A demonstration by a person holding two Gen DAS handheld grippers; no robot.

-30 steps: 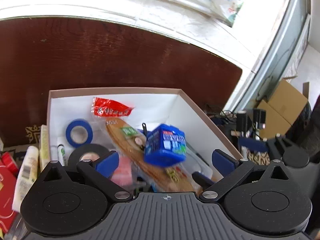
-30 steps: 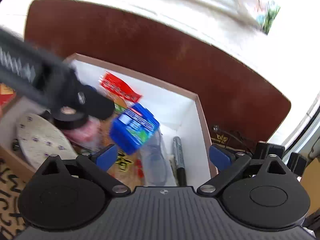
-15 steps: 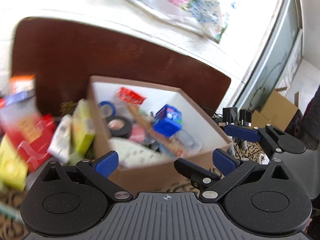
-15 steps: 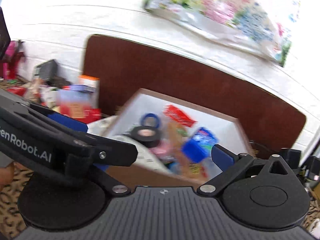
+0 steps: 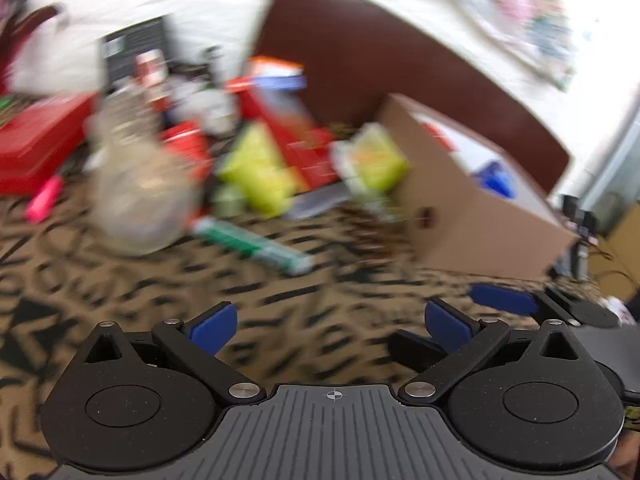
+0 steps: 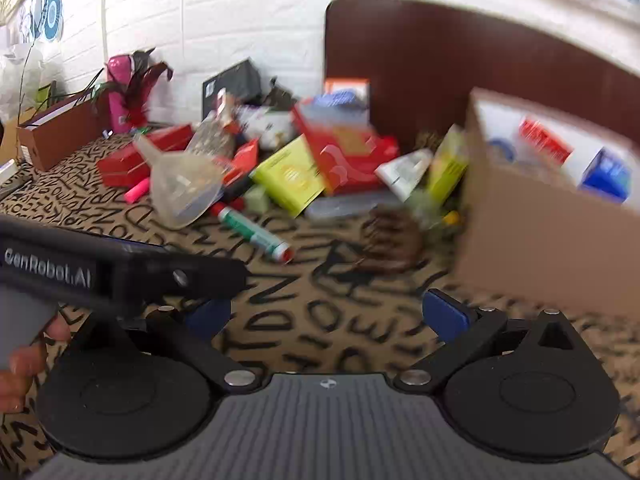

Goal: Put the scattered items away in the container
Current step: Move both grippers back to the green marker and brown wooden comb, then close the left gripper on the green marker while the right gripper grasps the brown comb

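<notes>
The cardboard box [image 5: 464, 216] [image 6: 540, 248] stands at the right on the patterned cloth, with a blue carton [image 6: 606, 176] and a red packet [image 6: 544, 144] showing inside. Scattered items lie left of it: a green marker [image 5: 256, 246] [image 6: 256, 236], a clear plastic funnel [image 5: 140, 200] [image 6: 180, 188], yellow-green packs [image 5: 256, 176] [image 6: 290, 174] and red boxes [image 6: 352, 156]. My left gripper [image 5: 330, 324] is open and empty over the cloth. My right gripper [image 6: 326, 314] is open and empty; the left gripper's body [image 6: 120, 272] crosses its left side.
A pink highlighter [image 6: 136, 192], a brown box [image 6: 60, 132] and a pink vase with feathers [image 6: 124, 88] stand at the far left. A dark brown board [image 6: 440, 68] leans on the white brick wall behind. The left view is motion-blurred.
Both grippers have pulled back from above the box and swung left, so the scattered pile now fills the view. The blue carton stays in the box.
</notes>
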